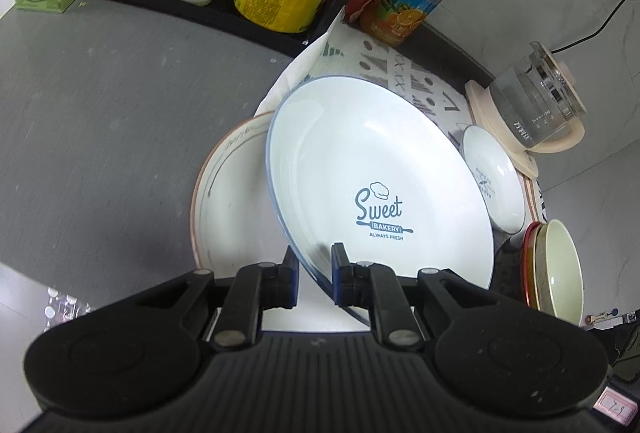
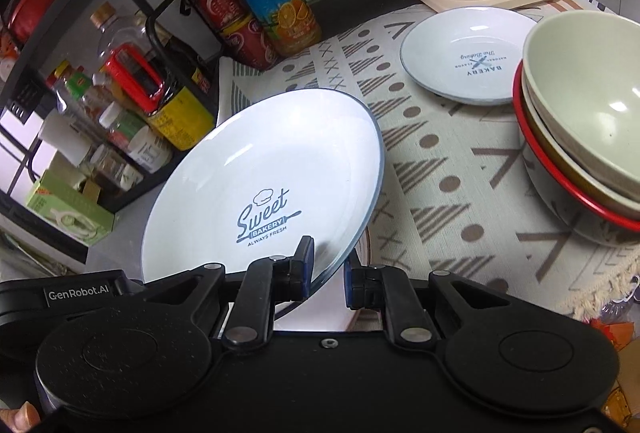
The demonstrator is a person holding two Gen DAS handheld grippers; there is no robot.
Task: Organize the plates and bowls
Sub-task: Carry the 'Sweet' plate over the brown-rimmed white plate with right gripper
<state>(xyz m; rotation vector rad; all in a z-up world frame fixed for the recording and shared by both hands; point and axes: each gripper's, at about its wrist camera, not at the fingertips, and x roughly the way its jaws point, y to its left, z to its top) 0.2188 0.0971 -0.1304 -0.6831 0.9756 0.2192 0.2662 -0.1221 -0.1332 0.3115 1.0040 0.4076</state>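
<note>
Both grippers reach forward over the patterned cloth mat [image 2: 440, 161]. The left gripper [image 1: 315, 269] and the right gripper [image 2: 326, 267], each narrowly parted, pinch the near rim of the tilted white blue-rimmed "Sweet Bakery" plate [image 1: 376, 169]. Left of it lies a brown-rimmed white plate [image 1: 228, 193]; right, stacked bowls [image 2: 580, 121] and a small white saucer [image 2: 464, 53].

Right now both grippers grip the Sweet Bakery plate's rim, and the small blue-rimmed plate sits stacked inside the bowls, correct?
Not quite. The small plate lies alone on the patterned mat, beside the stacked bowls, as the right wrist view shows. Both grippers do grip the Sweet Bakery plate.
</note>
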